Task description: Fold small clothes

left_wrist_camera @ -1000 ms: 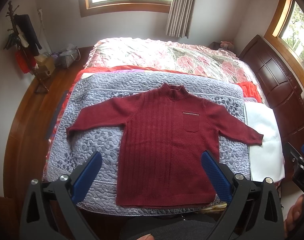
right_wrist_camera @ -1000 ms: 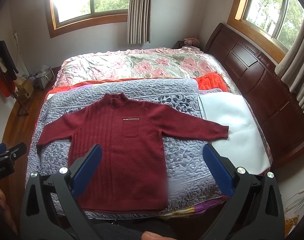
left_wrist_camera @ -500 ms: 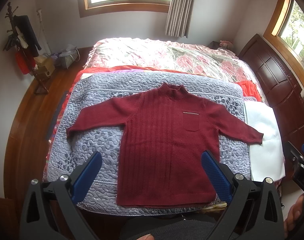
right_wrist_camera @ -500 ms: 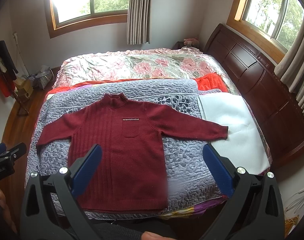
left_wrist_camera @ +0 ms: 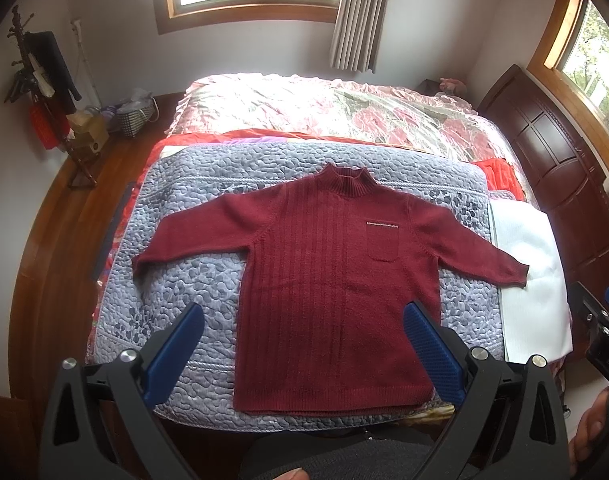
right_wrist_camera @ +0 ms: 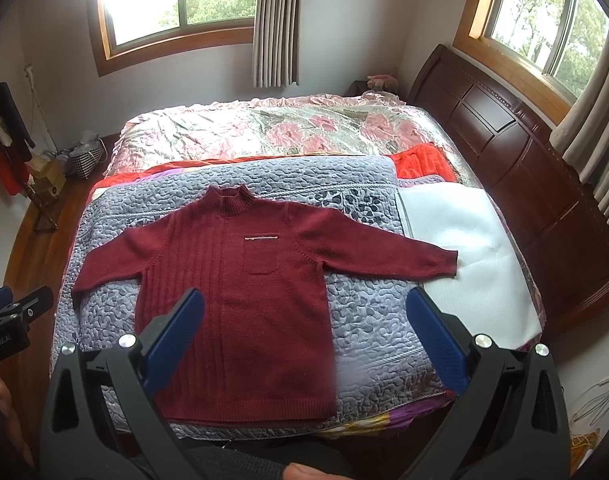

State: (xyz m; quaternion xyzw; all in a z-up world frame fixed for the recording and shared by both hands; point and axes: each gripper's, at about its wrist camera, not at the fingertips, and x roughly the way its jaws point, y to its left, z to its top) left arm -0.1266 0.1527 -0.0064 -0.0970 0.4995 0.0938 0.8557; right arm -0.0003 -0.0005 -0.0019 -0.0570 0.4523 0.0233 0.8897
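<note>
Sweater (left_wrist_camera: 336,288) flat, face-up, centred on grey quilt (left_wrist_camera: 192,264) | unchanged from a second ago | left gripper (left_wrist_camera: 302,344), right gripper (right_wrist_camera: 304,340) spread wide, empty, above quilt's near edge | folding unstarted

1 sweater (left_wrist_camera: 336,280), 2 hand-held grippers (left_wrist_camera: 304,348), 2 windows (right_wrist_camera: 176,4)
</note>
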